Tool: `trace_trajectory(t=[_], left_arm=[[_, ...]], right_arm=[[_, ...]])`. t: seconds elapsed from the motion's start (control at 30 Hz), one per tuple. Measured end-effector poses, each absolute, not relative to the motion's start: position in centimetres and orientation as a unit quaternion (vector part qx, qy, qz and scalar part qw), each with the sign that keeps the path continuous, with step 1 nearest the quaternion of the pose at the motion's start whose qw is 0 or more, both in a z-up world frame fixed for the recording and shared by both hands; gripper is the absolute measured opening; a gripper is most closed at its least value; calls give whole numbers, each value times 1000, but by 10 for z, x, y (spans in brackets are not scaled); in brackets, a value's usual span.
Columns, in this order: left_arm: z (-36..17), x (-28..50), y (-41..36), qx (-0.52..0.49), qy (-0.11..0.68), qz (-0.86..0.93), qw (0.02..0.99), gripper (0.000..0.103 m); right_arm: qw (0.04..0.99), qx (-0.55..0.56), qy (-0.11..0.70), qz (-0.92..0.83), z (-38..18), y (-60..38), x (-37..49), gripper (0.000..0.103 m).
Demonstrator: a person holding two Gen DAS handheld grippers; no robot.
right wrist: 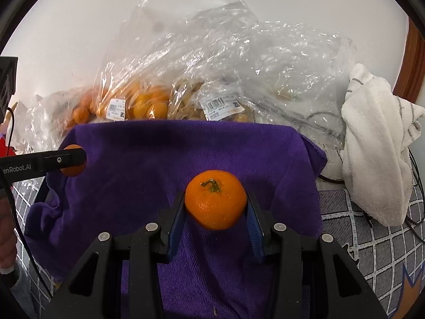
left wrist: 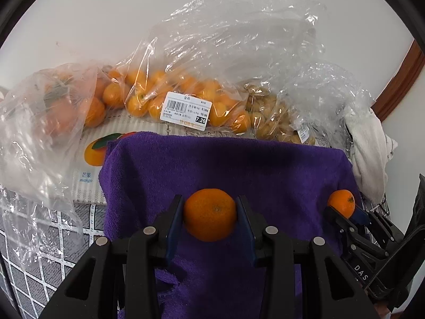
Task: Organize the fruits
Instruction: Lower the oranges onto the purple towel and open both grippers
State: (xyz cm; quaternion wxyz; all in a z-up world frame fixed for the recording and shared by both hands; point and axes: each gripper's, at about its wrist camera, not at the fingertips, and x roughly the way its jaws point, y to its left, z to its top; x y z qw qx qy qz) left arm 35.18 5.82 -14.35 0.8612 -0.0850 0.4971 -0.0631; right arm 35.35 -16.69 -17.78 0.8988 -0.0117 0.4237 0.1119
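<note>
My left gripper (left wrist: 210,216) is shut on a mandarin (left wrist: 209,214) and holds it above a purple towel (left wrist: 225,164). My right gripper (right wrist: 215,204) is shut on a second mandarin (right wrist: 215,199) with a green stem, above the same purple towel (right wrist: 186,154). The right gripper also shows in the left wrist view (left wrist: 342,210) with its mandarin (left wrist: 341,202). The left gripper shows at the left of the right wrist view (right wrist: 71,160), with its mandarin (right wrist: 72,171) partly hidden.
Clear plastic bags of small oranges (left wrist: 186,95) and pale yellow fruit (left wrist: 271,117) lie behind the towel against the white wall. Another bag of mandarins (left wrist: 61,106) sits left. A white towel (right wrist: 377,148) lies right. A mango-printed sheet (left wrist: 93,154) lies under the bags.
</note>
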Motion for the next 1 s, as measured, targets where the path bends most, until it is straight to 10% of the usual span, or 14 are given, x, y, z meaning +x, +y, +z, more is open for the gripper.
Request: trace_trajectory(t=[1.0], left_arm=[[-130,342,67,-75,486,-49,870,50]], right_arm=[[921,13,380,80,-128,-178,312,60]])
